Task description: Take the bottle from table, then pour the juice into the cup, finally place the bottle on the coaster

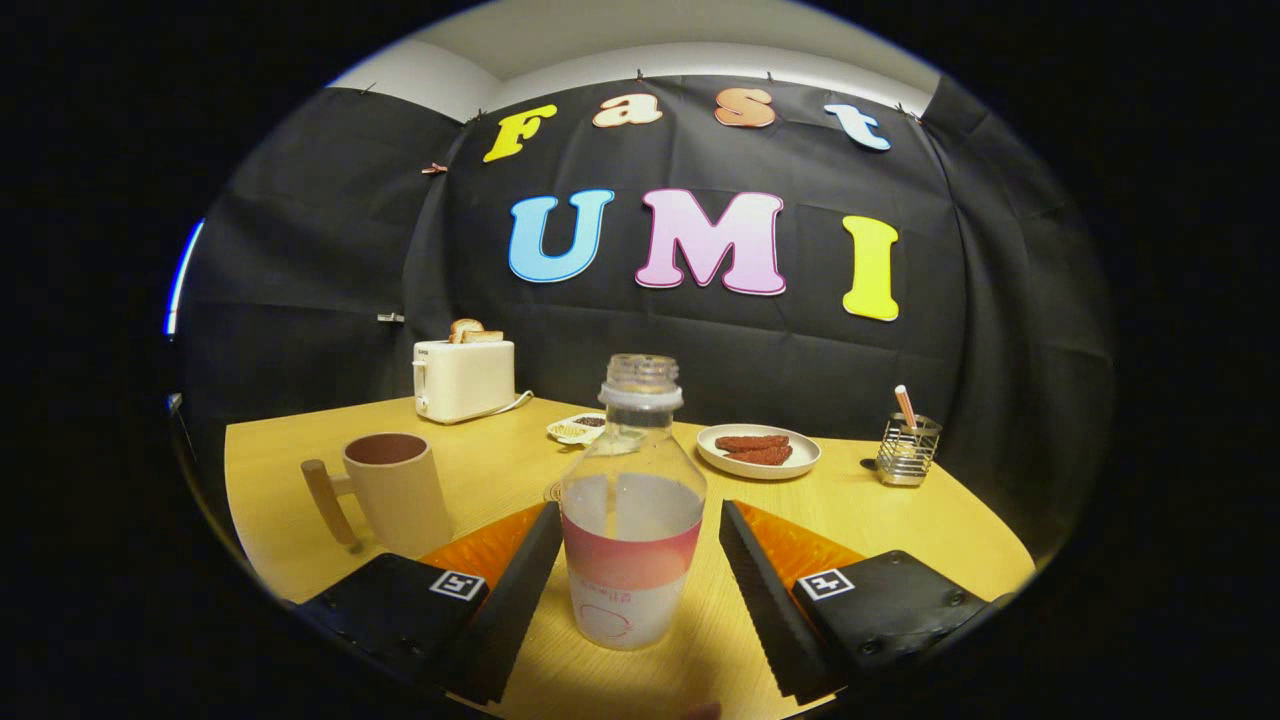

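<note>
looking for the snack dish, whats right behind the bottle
Behind the bottle, standing between the open gripper fingers, a small dish peeks out; its contents are partly covered.

A mock kitchen booth: toaster [464, 378], sausage plate [758, 452] and cup [396, 492] on a wooden table [500, 460].

Toaster [464, 378] (bread in), sausage plate [758, 453], utensil holder [908, 451]

- Tongs [633, 575]: level, pointing forward just above the desk [900, 520].
- Fingers [520, 590]: spread wide, one either side of the bottle [632, 520], a gap at each side, neither touching it.
</note>
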A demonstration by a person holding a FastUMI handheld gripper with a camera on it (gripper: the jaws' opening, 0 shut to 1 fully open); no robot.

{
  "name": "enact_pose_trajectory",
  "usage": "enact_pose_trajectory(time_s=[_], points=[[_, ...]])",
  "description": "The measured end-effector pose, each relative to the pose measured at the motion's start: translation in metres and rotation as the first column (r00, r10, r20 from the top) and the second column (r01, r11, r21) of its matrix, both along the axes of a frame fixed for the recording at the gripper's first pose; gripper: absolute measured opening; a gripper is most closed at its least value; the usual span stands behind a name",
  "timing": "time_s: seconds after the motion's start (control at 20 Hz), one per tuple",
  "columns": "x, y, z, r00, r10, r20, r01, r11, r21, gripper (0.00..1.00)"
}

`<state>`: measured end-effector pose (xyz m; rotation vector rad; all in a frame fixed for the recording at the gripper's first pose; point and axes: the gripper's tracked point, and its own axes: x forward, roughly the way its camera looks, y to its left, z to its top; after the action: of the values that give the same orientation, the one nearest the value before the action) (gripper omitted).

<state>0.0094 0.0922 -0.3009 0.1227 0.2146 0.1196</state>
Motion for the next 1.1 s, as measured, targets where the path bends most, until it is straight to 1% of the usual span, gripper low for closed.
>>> enact_pose_trajectory(time_s=[0.1,0.15,0.2,0.25,0.3,0.5,0.55,0.65,0.85,0.95,1.1], points=[[0.004,0.003,-0.006,1.000,-0.005,-0.010,0.005,1.000,0.014,0.96],[0.005,0.003,-0.005,1.000,-0.006,-0.009,0.006,1.000,0.017,0.94],[0.009,0.001,-0.005,1.000,-0.019,-0.009,0.019,1.000,0.016,0.83],[0.014,0.002,-0.005,1.000,-0.013,-0.024,0.013,1.000,0.018,0.78],[0.013,0.003,-0.006,0.999,-0.017,-0.033,0.017,1.000,0.001,0.76],[0.019,-0.001,0.035,1.000,-0.022,0.015,0.023,0.996,-0.087,0.74],[0.017,-0.003,0.046,0.999,-0.028,0.025,0.030,0.994,-0.107,0.72],[0.021,-0.001,0.055,1.000,-0.031,0.003,0.031,0.986,-0.166,0.71],[0.023,0.001,0.072,0.997,-0.061,-0.044,0.046,0.955,-0.293,0.70],[0.024,0.003,0.078,0.995,-0.078,-0.057,0.051,0.928,-0.368,0.70],[0.024,0.013,0.081,0.993,-0.086,-0.084,0.041,0.897,-0.441,0.70]])
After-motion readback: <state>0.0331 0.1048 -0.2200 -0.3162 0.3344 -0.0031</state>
